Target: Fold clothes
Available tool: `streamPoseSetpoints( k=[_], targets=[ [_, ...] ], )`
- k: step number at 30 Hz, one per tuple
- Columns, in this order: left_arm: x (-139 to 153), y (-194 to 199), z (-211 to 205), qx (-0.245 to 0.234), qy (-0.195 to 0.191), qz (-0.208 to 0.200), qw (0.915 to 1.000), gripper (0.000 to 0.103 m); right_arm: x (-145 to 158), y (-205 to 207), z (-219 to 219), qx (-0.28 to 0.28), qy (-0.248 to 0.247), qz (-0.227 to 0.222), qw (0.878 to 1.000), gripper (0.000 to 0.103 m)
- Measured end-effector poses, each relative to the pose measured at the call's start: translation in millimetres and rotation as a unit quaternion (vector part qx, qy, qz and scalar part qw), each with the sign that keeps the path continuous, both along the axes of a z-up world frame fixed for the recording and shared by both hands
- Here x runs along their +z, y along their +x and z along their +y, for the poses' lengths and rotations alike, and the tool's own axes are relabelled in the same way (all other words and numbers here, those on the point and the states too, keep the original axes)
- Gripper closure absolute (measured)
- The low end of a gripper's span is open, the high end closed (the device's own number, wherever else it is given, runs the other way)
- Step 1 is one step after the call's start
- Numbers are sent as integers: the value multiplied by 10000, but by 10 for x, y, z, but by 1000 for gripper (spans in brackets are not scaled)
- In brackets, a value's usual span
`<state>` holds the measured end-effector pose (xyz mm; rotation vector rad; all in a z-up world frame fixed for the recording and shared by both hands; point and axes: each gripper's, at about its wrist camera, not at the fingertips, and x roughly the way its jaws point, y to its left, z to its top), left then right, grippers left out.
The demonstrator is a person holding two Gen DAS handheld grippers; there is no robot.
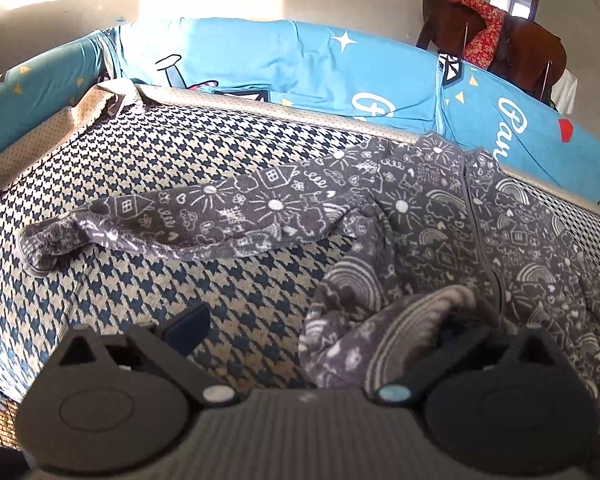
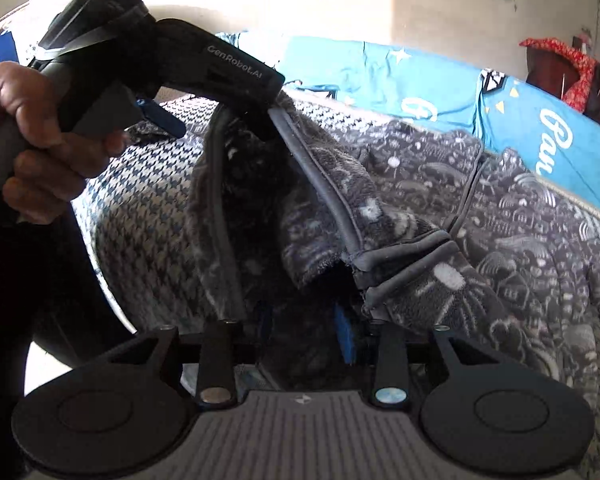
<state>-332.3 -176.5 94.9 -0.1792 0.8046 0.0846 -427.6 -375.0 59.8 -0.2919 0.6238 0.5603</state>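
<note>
Right gripper point(image 2: 306, 332): jaws were pinched tight on the grey doodle-print garment point(image 1: 440, 220), trimmed hem bunched between them.
Left gripper point(image 1: 320, 332): jaws spread wide, right finger tucked under fleece, so honestly couldn't tell about grip.
Garment: sprawled on the houndstooth bed cover point(image 1: 160, 152), sleeve stretched left.
Behind: blue cartoon bedding point(image 1: 300, 64).

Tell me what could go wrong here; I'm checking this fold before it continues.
1. The left hand-held gripper stands open, the garment only draped over one finger: it may slip off.
2. The sleeve lies stretched out on the mat and could drag and bunch if the garment is pulled.
</note>
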Motion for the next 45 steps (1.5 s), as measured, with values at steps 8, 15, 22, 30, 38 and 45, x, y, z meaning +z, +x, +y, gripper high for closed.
streamPoseSetpoints(
  k=[8,15,22,30,38,45],
  targets=[
    [100,-26,92,154,-22,-148,9998,0,-37,220,141,83,-159,-379,9991,69],
    [90,-61,118,196,-20,-157,9997,0,-175,399,253,118,-399,-392,9984,83],
    [107,-135,145,196,-8,-200,9996,0,-87,316,233,-288,-896,-1008,9904,101],
    [117,-282,119,118,3,-212,9997,0,-135,294,232,-598,-1551,-1365,9766,101],
    [35,-381,171,183,0,-62,9998,0,-70,276,24,-545,-988,-707,9911,103],
    [20,-393,174,165,12,-50,9998,0,-4,260,-159,-486,-414,-143,9979,95]
  ],
)
